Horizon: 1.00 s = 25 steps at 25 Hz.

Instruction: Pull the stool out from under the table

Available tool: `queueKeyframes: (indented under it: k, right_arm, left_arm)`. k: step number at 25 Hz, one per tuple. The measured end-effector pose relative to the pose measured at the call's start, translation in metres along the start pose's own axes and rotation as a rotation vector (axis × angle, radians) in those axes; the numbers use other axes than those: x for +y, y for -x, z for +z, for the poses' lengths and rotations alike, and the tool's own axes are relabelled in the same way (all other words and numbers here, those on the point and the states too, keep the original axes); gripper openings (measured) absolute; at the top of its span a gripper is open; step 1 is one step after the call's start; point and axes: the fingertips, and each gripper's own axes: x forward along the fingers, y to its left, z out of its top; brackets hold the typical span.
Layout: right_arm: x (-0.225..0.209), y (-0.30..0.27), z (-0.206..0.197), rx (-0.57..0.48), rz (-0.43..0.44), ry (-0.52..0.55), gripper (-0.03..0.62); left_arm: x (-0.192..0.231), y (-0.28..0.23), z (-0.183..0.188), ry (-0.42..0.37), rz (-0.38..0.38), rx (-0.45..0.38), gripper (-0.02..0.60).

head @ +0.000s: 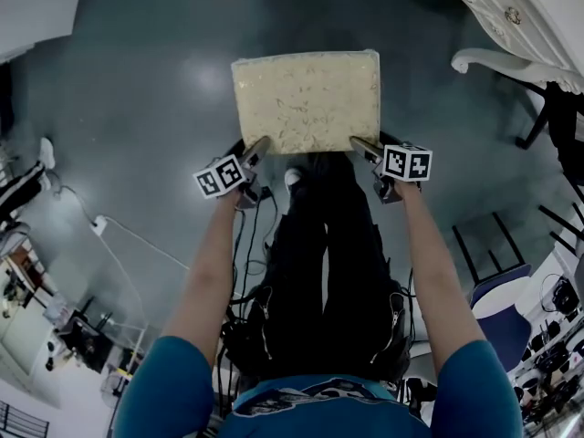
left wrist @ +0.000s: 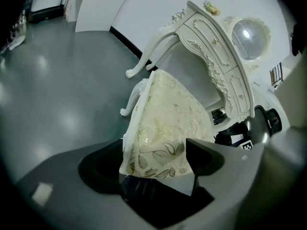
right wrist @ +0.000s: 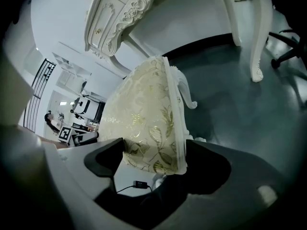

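In the head view the stool [head: 306, 100] stands on the floor [head: 137, 89] at 12 o'clock from you. It is already well clear of the table [head: 511, 12], which sits off at 2 o'clock. Your left tool [head: 245, 164] has the near corner of the seat at 7 o'clock of the cushion, and your right tool [head: 376, 156] has the corner at 5 o'clock. Cables [head: 251, 245] trail by your feet, so step back with care if you draw it further toward 6 o'clock.

In the left gripper view the left tool's [left wrist: 156, 164] jaws stand wide, with the cushioned corner of the stool [left wrist: 163, 123] filling the space between them and both pads meeting it. The table [left wrist: 216, 56] rises beyond at 1 o'clock.

In the right gripper view the right tool [right wrist: 153, 159] is likewise set wide and closed on the seat edge of the stool [right wrist: 144, 123], with the table [right wrist: 129, 6] overhead at 11 o'clock.

The pull looks nearly finished. Keep both tools level and move them together so the seat does not twist. Make sure all the legs are down before you let go.
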Motion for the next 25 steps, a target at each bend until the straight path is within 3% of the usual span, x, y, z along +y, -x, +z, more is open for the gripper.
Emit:
queueKeyframes:
  k: [2, 3, 5, 8, 12, 18, 25]
  right_arm:
    - [0.0, 0.008, 0.0, -0.051, -0.029, -0.03, 0.41]
    - [0.003, 0.014, 0.0, -0.08, -0.035, -0.05, 0.41]
    - [0.013, 0.025, 0.004, -0.144, -0.021, -0.069, 0.403]
    - [0.038, 0.043, 0.016, -0.232, 0.022, -0.014, 0.352]
    - [0.078, 0.074, 0.011, -0.251, 0.066, 0.088, 0.326]
    - [0.162, 0.124, 0.018, -0.309, 0.14, 0.221, 0.295]
    - [0.269, 0.189, 0.025, -0.407, 0.249, 0.3, 0.254]
  left_arm:
    - [-0.009, 0.001, 0.002, -0.023, 0.025, -0.027, 0.431]
    - [-0.014, 0.005, 0.003, -0.032, 0.026, -0.048, 0.4]
    - [-0.025, 0.016, 0.006, -0.035, 0.013, -0.106, 0.42]
    - [-0.046, 0.041, 0.02, -0.072, -0.04, -0.188, 0.395]
    - [-0.083, 0.094, 0.032, -0.157, -0.101, -0.274, 0.356]
    - [-0.123, 0.165, 0.026, -0.336, -0.111, -0.254, 0.336]
    - [-0.19, 0.248, 0.008, -0.339, -0.186, -0.314, 0.297]
